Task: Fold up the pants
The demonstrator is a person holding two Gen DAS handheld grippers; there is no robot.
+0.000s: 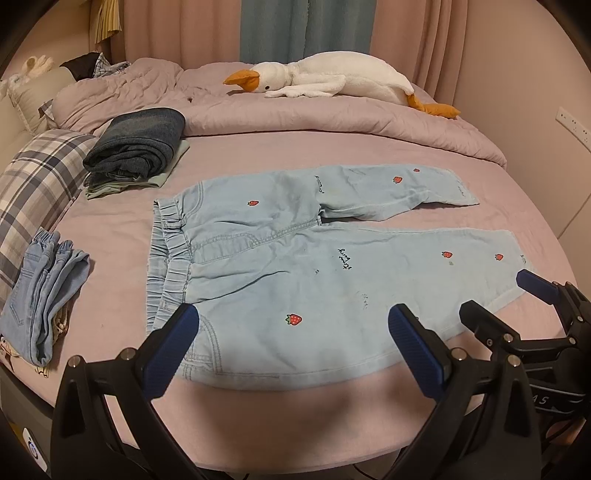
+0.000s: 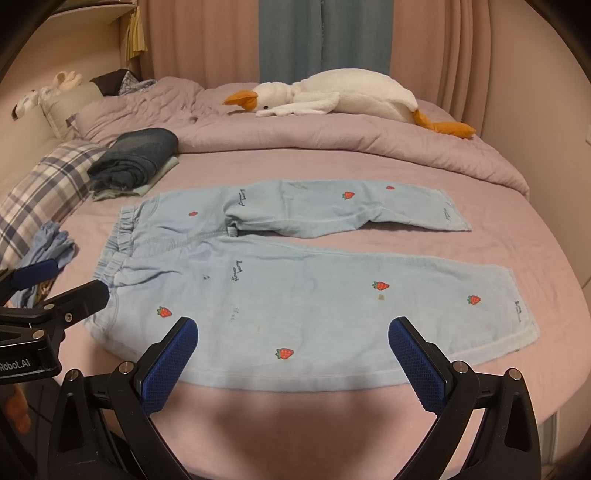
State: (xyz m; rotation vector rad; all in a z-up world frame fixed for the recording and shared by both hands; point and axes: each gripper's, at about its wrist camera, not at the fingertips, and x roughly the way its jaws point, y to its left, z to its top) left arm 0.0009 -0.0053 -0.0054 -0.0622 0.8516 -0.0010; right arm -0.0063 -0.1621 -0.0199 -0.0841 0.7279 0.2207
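Blue ribbed pads tip my two claws, and both stand spread wide with nothing between the fingers. My left claw (image 1: 293, 325) hangs low over the near edge of the bed (image 1: 295, 402), by the waist end of the pants (image 1: 295, 266). My right claw (image 2: 293, 338) hangs over the same near edge, further toward the cuffs. In the left view the right claw (image 1: 498, 295) shows at the right side, its far fingertip (image 1: 533, 282) just at the near cuff; whether it touches the cloth I cannot tell.

The pants (image 2: 295, 295) lie flat and unfolded on the pink sheet, pale blue with small red strawberries. The elastic waist (image 1: 166, 258) is to my left, the legs run out to my right. The near leg (image 2: 369, 314) lies straight; the far leg (image 2: 332, 210) angles away from it, with a strip of sheet showing between them.

Left of the waist, at the bed's edge, sits a pile of light jeans (image 1: 40, 291). Beyond that lies a plaid pillow (image 1: 33, 188), and next to it a dark folded stack (image 1: 140, 147) on a pale green cloth. Further back a lilac quilt (image 1: 314, 122) is bunched across the bed, and a white plush goose (image 1: 332, 79) with an orange beak lies on top of it. Pink and teal curtains (image 1: 306, 29) hang behind.
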